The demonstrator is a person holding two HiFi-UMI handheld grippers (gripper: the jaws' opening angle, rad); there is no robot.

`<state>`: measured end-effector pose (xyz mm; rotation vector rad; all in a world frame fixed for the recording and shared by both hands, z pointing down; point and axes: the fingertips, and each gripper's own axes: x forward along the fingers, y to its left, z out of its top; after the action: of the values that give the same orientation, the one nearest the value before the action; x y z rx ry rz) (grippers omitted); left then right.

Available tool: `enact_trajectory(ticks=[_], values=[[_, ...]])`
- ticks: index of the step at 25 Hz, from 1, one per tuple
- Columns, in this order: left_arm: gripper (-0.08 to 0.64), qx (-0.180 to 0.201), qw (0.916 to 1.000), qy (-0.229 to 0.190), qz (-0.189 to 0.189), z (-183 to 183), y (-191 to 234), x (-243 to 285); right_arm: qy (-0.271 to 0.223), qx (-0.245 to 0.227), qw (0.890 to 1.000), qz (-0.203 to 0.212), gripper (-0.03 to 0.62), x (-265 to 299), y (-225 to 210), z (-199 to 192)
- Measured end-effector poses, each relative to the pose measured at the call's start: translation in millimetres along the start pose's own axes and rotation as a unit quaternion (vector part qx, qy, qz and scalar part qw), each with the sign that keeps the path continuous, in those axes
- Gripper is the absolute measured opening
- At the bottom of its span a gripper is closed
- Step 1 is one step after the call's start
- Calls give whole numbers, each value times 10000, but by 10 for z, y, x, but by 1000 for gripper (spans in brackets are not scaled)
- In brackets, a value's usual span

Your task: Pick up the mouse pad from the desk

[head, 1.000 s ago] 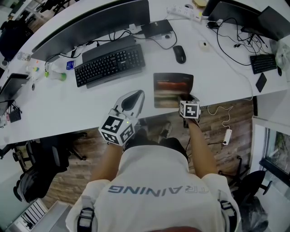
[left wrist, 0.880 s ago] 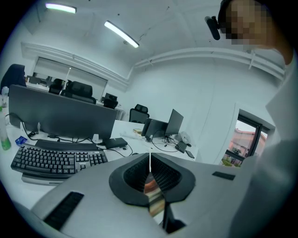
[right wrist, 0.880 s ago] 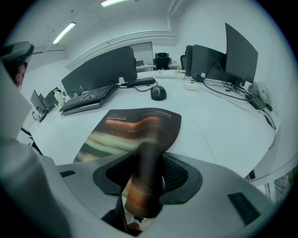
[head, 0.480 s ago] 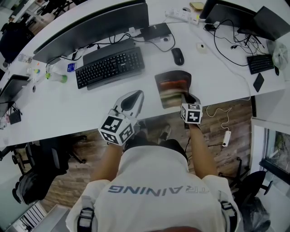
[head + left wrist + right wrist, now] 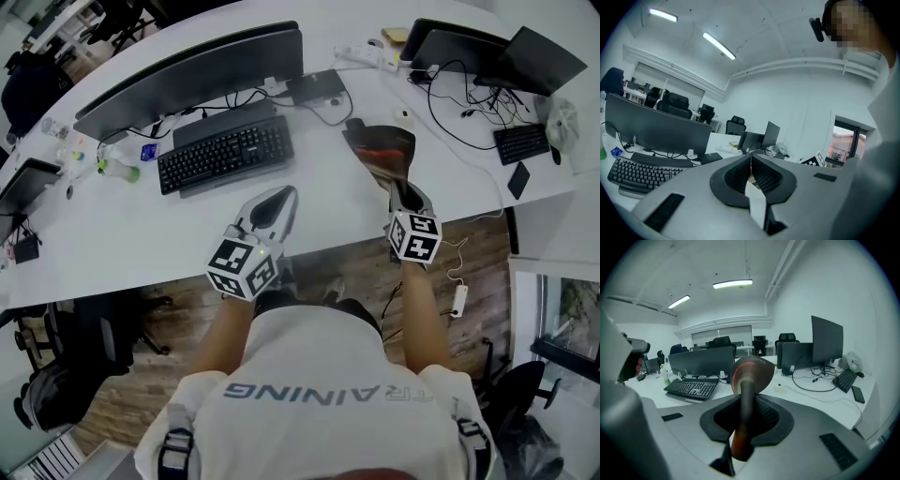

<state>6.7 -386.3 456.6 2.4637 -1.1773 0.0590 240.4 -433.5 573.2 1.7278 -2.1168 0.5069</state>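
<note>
Right gripper view shows mouse pad [image 5: 752, 373] edge-on, clamped tight within the right claw [image 5: 746, 404]

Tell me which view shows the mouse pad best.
The head view: the mouse pad shows its printed face, lifted off the desk in the right gripper, whose jaws have just been closing on it. The right gripper view sees it edge-on, blurred. The left gripper view misses it.

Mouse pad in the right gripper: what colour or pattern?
The mouse pad is dark with a red-orange printed band. The head view shows it best.
</note>
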Motion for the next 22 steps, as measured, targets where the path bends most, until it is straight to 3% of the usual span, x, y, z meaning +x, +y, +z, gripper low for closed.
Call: enact_trajectory(ticks=[11,22], values=[[37,365,9971,-650,-160,575,-266,-160,-1255,-190,9919,18,75,-795,42,1329],[37,600,9918,-1126,-69,1012,-299,-379,-2149,-268,9762,88,72,-1513,171,2096]])
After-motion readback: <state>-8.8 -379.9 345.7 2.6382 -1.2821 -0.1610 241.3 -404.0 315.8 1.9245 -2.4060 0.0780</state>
